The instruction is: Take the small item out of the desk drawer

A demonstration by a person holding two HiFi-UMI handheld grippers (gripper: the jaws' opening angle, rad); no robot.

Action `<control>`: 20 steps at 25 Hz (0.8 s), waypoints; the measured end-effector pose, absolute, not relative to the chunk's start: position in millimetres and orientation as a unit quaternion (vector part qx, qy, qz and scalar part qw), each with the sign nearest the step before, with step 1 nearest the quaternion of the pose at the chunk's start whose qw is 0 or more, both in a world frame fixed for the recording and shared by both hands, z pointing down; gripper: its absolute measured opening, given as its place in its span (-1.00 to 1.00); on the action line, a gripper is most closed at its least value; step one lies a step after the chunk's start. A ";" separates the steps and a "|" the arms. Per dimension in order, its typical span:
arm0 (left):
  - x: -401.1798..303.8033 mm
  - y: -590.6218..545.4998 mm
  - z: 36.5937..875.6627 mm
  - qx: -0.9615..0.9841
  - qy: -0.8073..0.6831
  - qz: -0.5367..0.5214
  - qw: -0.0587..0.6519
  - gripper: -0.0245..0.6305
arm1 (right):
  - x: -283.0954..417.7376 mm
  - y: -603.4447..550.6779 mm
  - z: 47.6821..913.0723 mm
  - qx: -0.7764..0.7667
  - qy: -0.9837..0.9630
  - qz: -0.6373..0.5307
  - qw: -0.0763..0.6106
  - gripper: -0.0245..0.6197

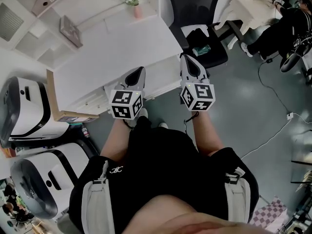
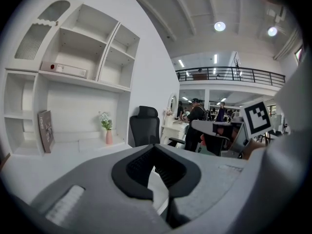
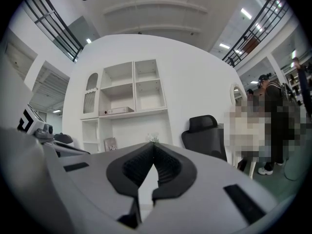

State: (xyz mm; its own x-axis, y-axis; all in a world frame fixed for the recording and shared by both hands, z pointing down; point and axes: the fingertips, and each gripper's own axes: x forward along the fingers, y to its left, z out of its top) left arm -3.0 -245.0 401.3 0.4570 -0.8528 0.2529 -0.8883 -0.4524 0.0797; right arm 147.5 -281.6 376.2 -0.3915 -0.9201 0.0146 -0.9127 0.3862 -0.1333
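The white desk [image 1: 122, 52] lies ahead of me, and its drawer fronts [image 1: 95, 100] along the near edge look closed. No small item shows in any view. My left gripper [image 1: 141, 70] hovers over the desk's front edge, jaws shut with nothing between them. My right gripper [image 1: 184, 58] hangs just off the desk's right corner, also shut and empty. In the left gripper view the shut left gripper [image 2: 155, 146] points over the desk top [image 2: 29, 172], with the right gripper [image 2: 202, 125] beside it. The right gripper [image 3: 153, 144] faces the desk's shelves [image 3: 126, 96].
A black office chair [image 1: 197, 13] with a small green thing [image 1: 201, 49] on its seat stands right of the desk. A cardboard box [image 1: 63, 108] and two white machines [image 1: 24, 111] sit at the left. A pink vase [image 2: 108, 136] and a book [image 2: 46, 130] stand on the desk. A cable [image 1: 273, 89] crosses the floor.
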 end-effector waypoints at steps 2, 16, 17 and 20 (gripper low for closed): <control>-9.2 -259.5 402.2 0.850 -0.509 0.087 0.099 -0.88 | 141.0 -290.6 378.0 -0.552 0.831 -0.057 0.028 -0.93; -37.3 -343.5 395.9 0.873 -0.473 0.058 0.106 -0.88 | 104.1 -355.2 387.1 -0.552 0.832 -0.043 -0.030 -0.93; -40.2 -346.9 396.6 0.873 -0.473 0.055 0.108 -0.88 | 98.4 -358.2 389.9 -0.543 0.838 -0.043 -0.040 -0.90; -49.0 -354.7 399.0 0.872 -0.474 0.049 0.115 -0.88 | 81.9 -366.2 400.7 -0.513 0.854 -0.045 -0.072 -0.62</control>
State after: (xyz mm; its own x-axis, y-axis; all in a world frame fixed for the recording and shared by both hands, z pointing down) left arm -49.0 -354.7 399.0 0.5460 -0.8150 0.1943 -0.8375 -0.5245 0.1535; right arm 81.9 -366.2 400.7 -0.4634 -0.8699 0.1690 -0.8829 0.4696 -0.0036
